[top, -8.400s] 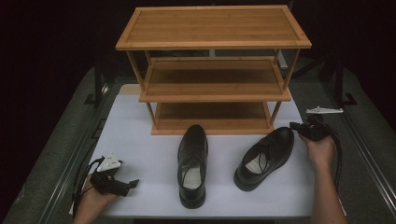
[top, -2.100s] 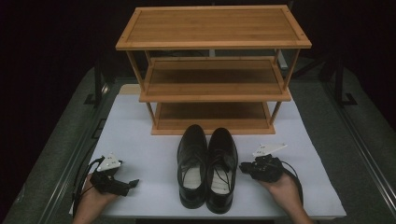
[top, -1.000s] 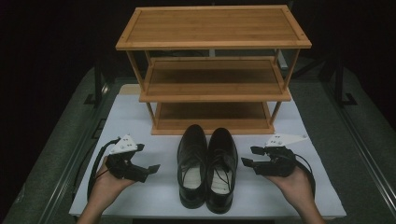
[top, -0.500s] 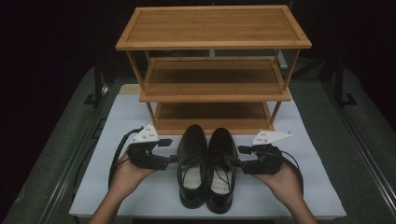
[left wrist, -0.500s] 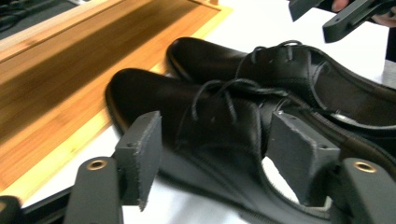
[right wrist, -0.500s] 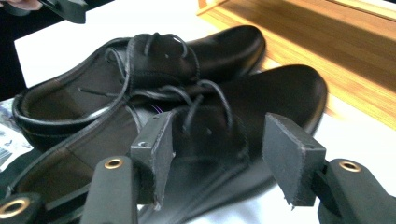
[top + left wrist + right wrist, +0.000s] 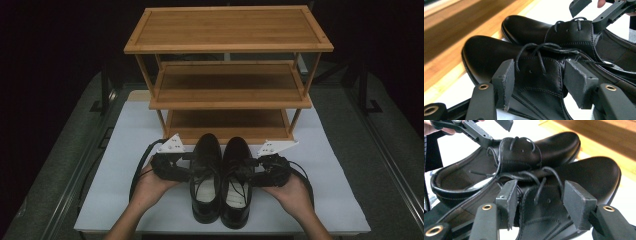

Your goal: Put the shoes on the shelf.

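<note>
Three-tier wooden rack [image 7: 228, 85], white tabletop [image 7: 125, 150], dark room

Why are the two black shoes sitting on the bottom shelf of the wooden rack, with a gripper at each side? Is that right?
Not quite. In the high view the two black shoes sit on the white table in front of the wooden rack, not on its bottom shelf. The left gripper and right gripper do flank them.

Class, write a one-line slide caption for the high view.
Left gripper and right gripper flank a pair of black shoes before a wooden three-tier rack.
</note>
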The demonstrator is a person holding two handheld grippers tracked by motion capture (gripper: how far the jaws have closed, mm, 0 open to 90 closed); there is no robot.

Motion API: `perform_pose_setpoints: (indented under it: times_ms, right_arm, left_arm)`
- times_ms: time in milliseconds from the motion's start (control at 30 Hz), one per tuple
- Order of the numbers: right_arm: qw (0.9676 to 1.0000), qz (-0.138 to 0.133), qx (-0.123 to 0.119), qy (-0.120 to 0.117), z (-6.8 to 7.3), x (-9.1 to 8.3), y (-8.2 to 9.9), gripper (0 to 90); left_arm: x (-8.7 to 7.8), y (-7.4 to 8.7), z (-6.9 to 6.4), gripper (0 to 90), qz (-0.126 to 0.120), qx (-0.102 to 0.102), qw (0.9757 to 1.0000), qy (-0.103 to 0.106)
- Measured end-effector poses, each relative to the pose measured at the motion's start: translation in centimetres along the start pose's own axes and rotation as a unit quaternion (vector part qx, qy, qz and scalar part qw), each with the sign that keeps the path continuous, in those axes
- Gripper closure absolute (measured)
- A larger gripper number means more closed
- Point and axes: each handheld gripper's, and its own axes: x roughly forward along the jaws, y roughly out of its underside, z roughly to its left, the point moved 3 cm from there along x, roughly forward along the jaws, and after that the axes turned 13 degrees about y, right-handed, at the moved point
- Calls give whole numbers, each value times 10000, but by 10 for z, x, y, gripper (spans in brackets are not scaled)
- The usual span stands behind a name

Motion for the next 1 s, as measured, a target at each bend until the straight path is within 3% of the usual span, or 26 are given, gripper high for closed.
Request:
perform_pose_setpoints:
  times_ms: [167, 267, 367, 733, 900, 1000]
  right_arm:
    - [9999, 153, 9, 47, -1, 4, 8, 468]
    - [9999, 124, 47, 0, -1, 4, 10, 484]
    - [9999, 103, -69, -45, 2, 5, 10, 543]
    - [9999, 109, -74, -89, 6, 6, 11, 621]
    - [9998, 55, -141, -102, 7, 2, 11, 782]
    - [9998, 62, -178, -62, 8, 1, 11, 825]
  left_arm:
    - [4, 5, 1, 442, 146, 42, 9998, -94]
    - [6, 6, 1, 475, 121, 1, 9999, 10]
    - [8, 6, -2, 545, 154, -29, 9999, 59]
    - [10, 7, -3, 566, 194, -32, 9998, 59]
    - [6, 5, -8, 762, 189, 46, 9998, 98]
    - [6, 5, -8, 805, 219, 46, 9997, 84]
